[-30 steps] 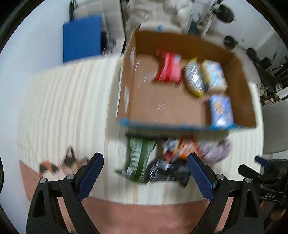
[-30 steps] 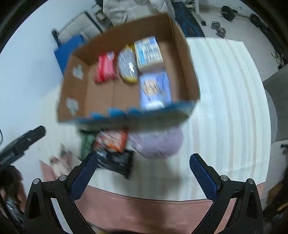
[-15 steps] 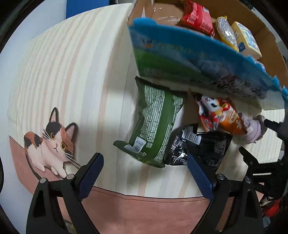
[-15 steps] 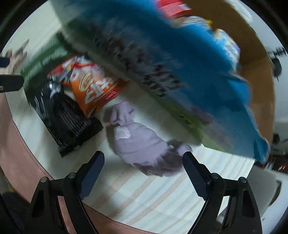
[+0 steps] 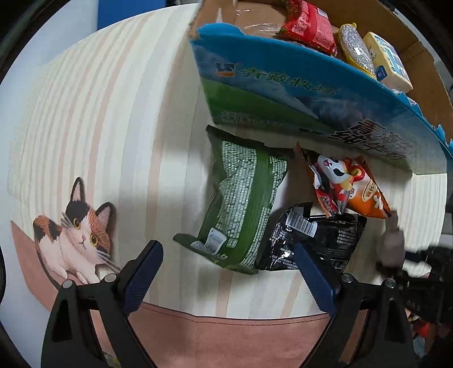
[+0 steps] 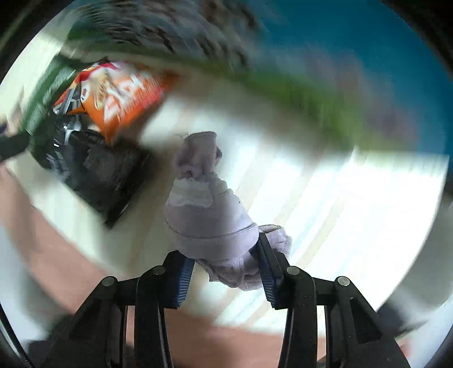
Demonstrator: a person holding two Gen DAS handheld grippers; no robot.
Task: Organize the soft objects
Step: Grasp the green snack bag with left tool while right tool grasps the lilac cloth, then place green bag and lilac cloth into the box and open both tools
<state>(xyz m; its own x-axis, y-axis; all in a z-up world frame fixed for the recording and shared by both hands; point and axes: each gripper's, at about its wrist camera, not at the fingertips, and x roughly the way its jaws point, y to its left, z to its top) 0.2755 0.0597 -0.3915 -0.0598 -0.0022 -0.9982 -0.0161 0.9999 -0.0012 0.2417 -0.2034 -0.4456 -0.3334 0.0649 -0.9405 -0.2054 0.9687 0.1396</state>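
A lilac sock (image 6: 206,209) lies on the striped mat, and my right gripper (image 6: 223,250) is closing on it, both blue pads pressing into the cloth. Left of it are an orange snack bag (image 6: 119,96) and a black packet (image 6: 96,172). My left gripper (image 5: 226,249) hangs open, pointing down over a green bag (image 5: 243,203) and the black packet (image 5: 320,240), with nothing gripped. The orange bag (image 5: 348,186) lies against the cardboard box (image 5: 283,85). The sock (image 5: 393,243) shows blurred at the right of the left wrist view.
The box holds a red packet (image 5: 308,25), a silver-yellow pouch (image 5: 356,53) and a blue-yellow pack (image 5: 388,62). Its printed blue-green wall overhangs the bags. The striped mat has a printed cat (image 5: 76,232) at the left and a pink border (image 5: 226,334) in front.
My right gripper has dropped onto the lilac sock and its jaws have closed from wide apart onto it. My left gripper sank toward the bags earlier and has since held still.
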